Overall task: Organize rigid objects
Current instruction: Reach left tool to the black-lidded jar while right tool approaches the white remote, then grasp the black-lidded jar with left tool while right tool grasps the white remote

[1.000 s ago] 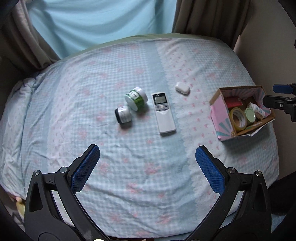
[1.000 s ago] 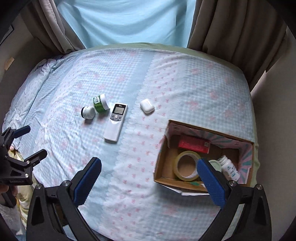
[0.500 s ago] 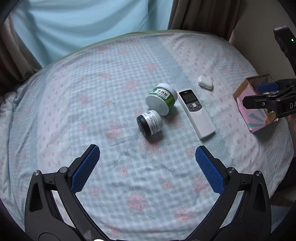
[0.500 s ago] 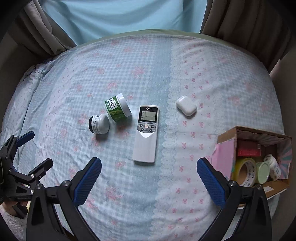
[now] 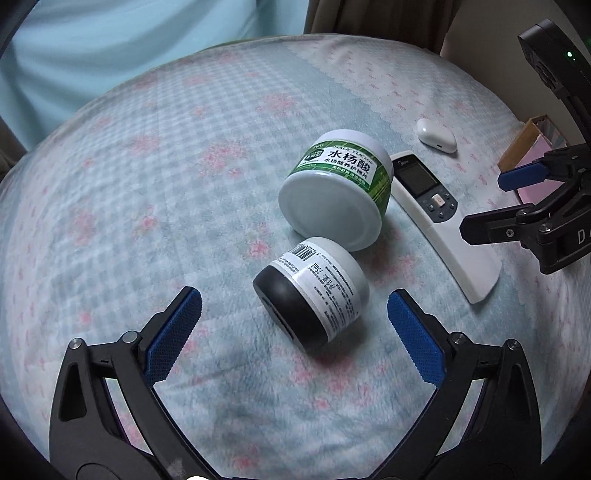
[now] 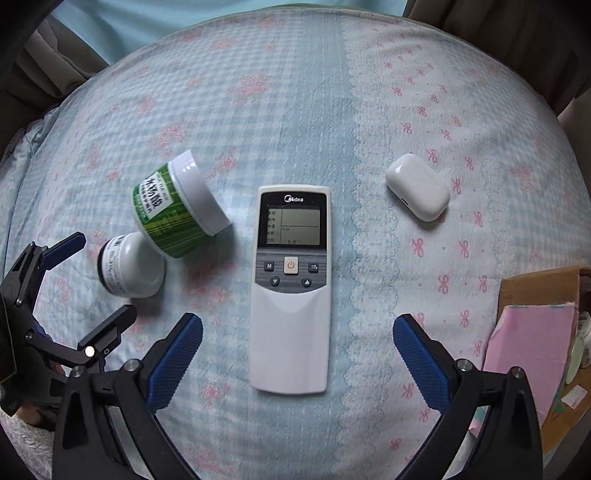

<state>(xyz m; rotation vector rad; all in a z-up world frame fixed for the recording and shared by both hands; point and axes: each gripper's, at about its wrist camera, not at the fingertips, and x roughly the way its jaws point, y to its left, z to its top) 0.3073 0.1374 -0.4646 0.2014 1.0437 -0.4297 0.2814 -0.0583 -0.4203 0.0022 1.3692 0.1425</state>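
Observation:
On the bed, a small white jar with a black lid (image 5: 314,291) lies on its side, touching a larger green-labelled white jar (image 5: 340,192), also tipped over. My left gripper (image 5: 291,336) is open, its fingers on either side of the small jar, just short of it. A white remote (image 6: 290,291) lies flat to the right of the jars. My right gripper (image 6: 297,354) is open and straddles the remote's lower end. A white earbud case (image 6: 417,186) lies further right. The left gripper also shows in the right wrist view (image 6: 88,277).
A cardboard box with pink sides (image 6: 535,350) stands at the bed's right edge, holding several items. The bed is covered by a blue checked blanket (image 6: 295,92) with pink flowers. Curtains (image 6: 498,22) hang behind. The right gripper crosses the left wrist view (image 5: 517,206) over the remote (image 5: 443,229).
Both grippers have moved down and forward. The left one now frames the small jar, the right one frames the remote. The objects have not moved.

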